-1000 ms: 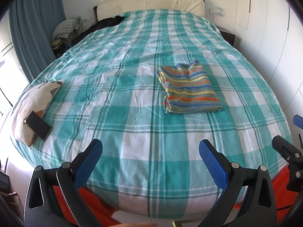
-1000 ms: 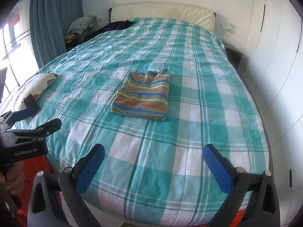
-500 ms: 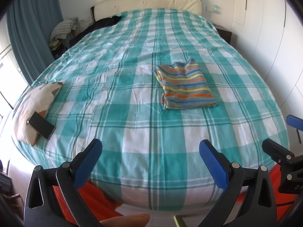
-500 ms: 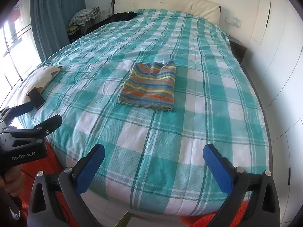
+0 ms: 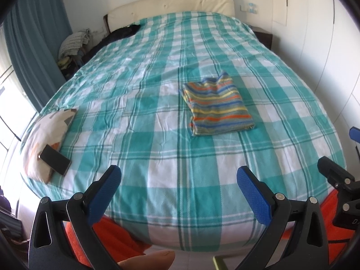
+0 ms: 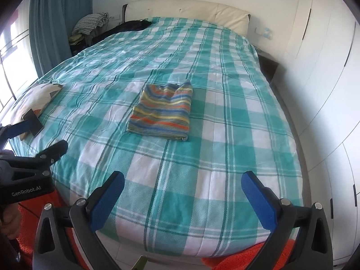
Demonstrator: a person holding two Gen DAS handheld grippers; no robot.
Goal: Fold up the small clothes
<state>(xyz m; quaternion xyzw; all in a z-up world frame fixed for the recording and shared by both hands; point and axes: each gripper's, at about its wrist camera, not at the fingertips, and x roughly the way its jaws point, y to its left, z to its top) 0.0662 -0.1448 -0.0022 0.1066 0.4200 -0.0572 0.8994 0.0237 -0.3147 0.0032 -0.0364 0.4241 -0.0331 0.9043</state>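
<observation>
Since it lies folded: striped knit garment (image 5: 217,106) reads soft, light, floppy.
Your hold: pinch its doubled near edge.
Claws: left claw (image 5: 177,185), right claw (image 6: 183,191) both spread, empty.

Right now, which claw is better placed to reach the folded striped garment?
Right, marginally. In the right wrist view the folded striped garment lies almost dead ahead of the open right claw. From the open left claw it sits off to the right. Both hang back past the bed's foot.
</observation>
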